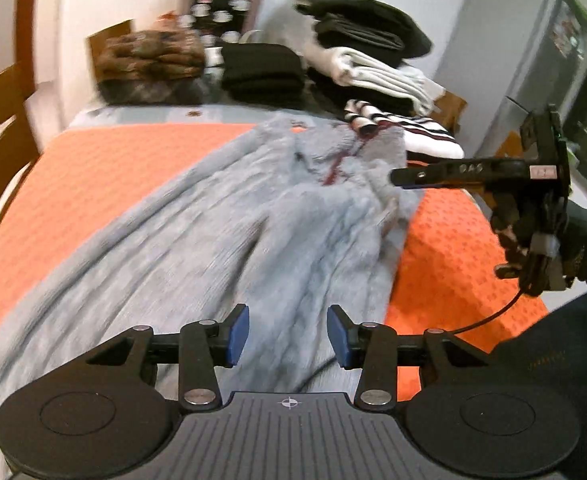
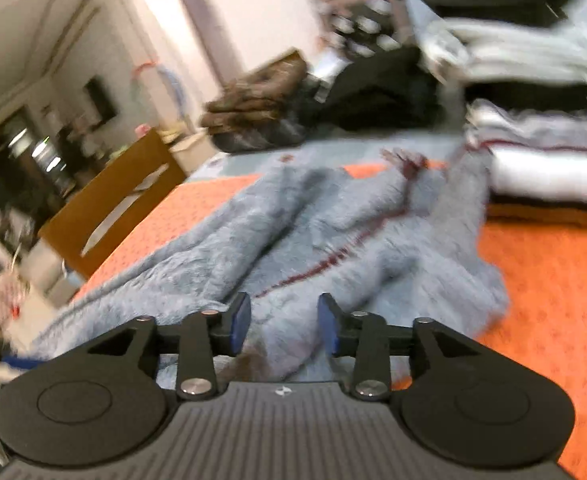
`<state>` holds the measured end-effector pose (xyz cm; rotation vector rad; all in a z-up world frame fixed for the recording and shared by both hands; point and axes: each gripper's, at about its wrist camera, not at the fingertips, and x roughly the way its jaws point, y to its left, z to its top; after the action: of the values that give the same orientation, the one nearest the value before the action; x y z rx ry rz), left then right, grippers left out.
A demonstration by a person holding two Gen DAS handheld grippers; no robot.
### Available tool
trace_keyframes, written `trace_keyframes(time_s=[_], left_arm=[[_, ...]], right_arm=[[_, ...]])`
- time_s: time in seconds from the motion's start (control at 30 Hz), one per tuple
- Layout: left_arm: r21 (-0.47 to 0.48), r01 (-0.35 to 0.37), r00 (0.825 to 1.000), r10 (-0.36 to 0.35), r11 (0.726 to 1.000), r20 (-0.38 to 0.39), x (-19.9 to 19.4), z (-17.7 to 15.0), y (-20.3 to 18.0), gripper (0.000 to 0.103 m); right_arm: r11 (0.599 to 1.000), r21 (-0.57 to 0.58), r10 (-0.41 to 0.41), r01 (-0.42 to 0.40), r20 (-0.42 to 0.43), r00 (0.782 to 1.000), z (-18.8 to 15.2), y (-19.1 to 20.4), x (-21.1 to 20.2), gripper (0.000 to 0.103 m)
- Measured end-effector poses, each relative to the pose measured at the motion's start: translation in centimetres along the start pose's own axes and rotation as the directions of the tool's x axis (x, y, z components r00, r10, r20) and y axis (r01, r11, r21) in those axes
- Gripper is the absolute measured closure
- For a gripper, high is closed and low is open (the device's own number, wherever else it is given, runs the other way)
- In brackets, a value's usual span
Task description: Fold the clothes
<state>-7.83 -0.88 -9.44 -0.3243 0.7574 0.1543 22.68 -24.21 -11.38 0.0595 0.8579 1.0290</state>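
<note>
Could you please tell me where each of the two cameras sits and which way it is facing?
Left wrist: on the left hand-held gripper, looking down over the grey-blue fleece garment; the right hand-held gripper and gloved hand show at right.
Right wrist: on the right hand-held gripper, looking over the same garment towards a wooden chair.
Shared: garment, orange tablecloth, folded stacks.

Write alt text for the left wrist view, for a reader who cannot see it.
A fluffy grey-blue garment lies rumpled across an orange table cover, with the left hand-held gripper open above its near part and nothing between the pads. The right hand-held gripper reaches in from the right; folded clothes are stacked behind.
</note>
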Motion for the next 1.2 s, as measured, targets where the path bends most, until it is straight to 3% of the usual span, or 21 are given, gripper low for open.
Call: trace_keyframes(time_s=[0.2,0.43,0.57,0.7,0.9,0.97,1.0,1.03,1.1,1.2], left_arm=[[-0.165,-0.156,0.987,0.16,0.974,0.013,-3.9,-4.9,1.3,0.049],[-0.301,-0.314,0.947,0.319,0.9,-0.036,-5.4,-10.9,1.5,0.044],[-0.384,-0.348,0.935,0.348,0.855,-0.073,-5.0,-13.8,2.3,0.042],[-0.529,-0.301,0.942,0.332,0.793,-0.038,-4.7,-15.6,3.2,0.039],[-0.735,-0.141,0.952,0.295,0.664,0.085,-3.5,-16.8,5.1,0.036],[-0.771,-0.099,0.954,0.28,0.629,0.106,-3.2,-16.9,5.5,0.041],[-0.783,-0.084,0.956,0.272,0.616,0.112,-3.2,-16.9,5.6,0.053],[-0.79,-0.072,0.958,0.263,0.609,0.115,-3.4,-17.0,5.6,0.071],[-0.792,-0.06,0.957,0.261,0.608,0.128,-4.2,-17.0,5.4,0.079],[-0.77,-0.087,0.951,0.282,0.632,0.124,-5.8,-16.3,4.6,0.085]], right_arm=[[0.994,0.107,0.001,0.005,-0.055,0.998,0.6,-1.7,0.9,0.058],[0.973,0.227,0.068,-0.036,-0.137,0.988,1.6,-3.3,3.5,0.058],[0.97,0.238,0.101,-0.055,-0.185,0.978,1.9,-3.3,4.4,0.058],[0.976,0.21,0.103,-0.057,-0.215,0.971,2.1,-2.8,4.8,0.058],[0.973,0.226,0.101,-0.05,-0.221,0.97,2.4,-3.1,4.9,0.058],[0.97,0.239,0.098,-0.044,-0.217,0.971,2.5,-3.4,4.9,0.058],[0.968,0.249,0.094,-0.04,-0.212,0.973,2.6,-3.6,4.9,0.058],[0.965,0.259,0.091,-0.035,-0.208,0.974,2.7,-3.8,5.0,0.058],[0.958,0.285,0.088,-0.029,-0.195,0.977,2.9,-4.3,5.1,0.057],[0.938,0.347,0.085,-0.018,-0.179,0.98,3.1,-5.4,5.6,0.057]])
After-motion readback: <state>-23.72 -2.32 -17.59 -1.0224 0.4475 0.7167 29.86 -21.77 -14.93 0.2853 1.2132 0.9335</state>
